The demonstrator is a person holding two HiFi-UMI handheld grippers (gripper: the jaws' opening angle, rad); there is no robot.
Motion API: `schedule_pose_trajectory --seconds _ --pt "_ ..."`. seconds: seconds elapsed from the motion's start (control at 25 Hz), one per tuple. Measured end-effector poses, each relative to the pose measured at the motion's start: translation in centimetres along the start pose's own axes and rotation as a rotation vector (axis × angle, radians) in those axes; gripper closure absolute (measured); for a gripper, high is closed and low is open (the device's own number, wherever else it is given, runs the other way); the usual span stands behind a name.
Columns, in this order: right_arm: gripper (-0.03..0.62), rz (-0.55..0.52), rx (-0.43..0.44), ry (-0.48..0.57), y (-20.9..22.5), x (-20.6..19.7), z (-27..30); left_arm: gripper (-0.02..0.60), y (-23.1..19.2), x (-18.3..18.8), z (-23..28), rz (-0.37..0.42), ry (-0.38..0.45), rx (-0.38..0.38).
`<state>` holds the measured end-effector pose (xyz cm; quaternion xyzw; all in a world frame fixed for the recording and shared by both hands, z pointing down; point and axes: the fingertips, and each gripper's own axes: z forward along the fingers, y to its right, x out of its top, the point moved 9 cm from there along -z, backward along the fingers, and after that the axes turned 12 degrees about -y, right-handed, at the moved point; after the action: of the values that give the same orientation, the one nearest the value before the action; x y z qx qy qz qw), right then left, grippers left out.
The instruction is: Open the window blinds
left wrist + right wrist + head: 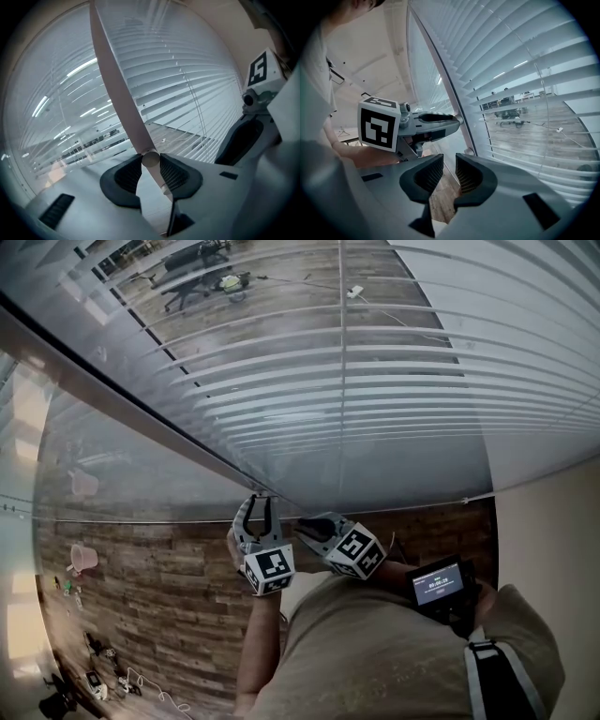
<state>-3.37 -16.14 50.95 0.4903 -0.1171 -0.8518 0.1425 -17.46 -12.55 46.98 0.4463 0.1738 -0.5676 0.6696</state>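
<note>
— How far open?
— Blinds (pixel 394 399), twelve to three o'clock: slats half-tilted, I'd judge. Wand (pixel 123 93) comes from eleven, clamped in my left claw (pixel 151 163). Right claw (pixel 449 164) slightly parted, empty. More twisting remains.

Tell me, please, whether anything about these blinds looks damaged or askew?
Nothing stands out. The slats run evenly spaced and parallel, none bent or hanging loose, and the rod runs straight into the grip of the left gripper.

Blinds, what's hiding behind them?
Through gaps in the blinds you can see a wooden floor and a chair. The closed slats cover the rest.
</note>
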Motion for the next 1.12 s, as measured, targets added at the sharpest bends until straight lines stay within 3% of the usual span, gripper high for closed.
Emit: schedule_pose_trajectory --seconds 0.08,0.16,0.24,0.32,0.6,0.68,0.76,0.96,1.12 --pt "0.522 -0.003 -0.001 0.0 -0.1 0.1 0.0 0.423 -0.3 -0.2 -0.1 -0.098 0.014 -0.07" --pt "0.522 -0.003 -0.001 0.0 0.1 0.3 0.0 0.37 -0.9 -0.5 -0.1 -0.286 0.048 -0.18" --pt "0.522 0.001 -0.002 0.002 0.4 0.4 0.0 0.365 -1.4 -1.0 -0.2 -0.488 0.1 -0.281" --pt "0.522 0.005 -0.004 0.003 0.5 0.4 -0.1 0.365 -1.8 -1.3 -0.3 -0.625 0.145 -0.342" --pt "0.522 0.004 -0.004 0.005 0.4 0.6 -0.3 0.371 -2.4 -1.8 0.5 -0.822 0.151 -0.404" --pt "0.522 0.004 -0.006 0.004 0.5 0.6 -0.4 0.437 -2.3 -1.8 0.6 -0.839 0.146 -0.402" --pt "0.522 0.006 -0.008 0.005 0.6 0.6 -0.4 0.445 -2.2 -1.5 0.5 -0.806 0.135 -0.378" --pt "0.522 0.009 -0.01 0.003 0.8 0.5 -0.6 0.446 -1.3 -0.7 0.0 -0.58 0.104 -0.249" --pt "0.522 -0.001 -0.005 -0.004 0.9 0.4 -0.5 0.446 -0.6 -0.3 -0.1 -0.423 0.085 -0.189"
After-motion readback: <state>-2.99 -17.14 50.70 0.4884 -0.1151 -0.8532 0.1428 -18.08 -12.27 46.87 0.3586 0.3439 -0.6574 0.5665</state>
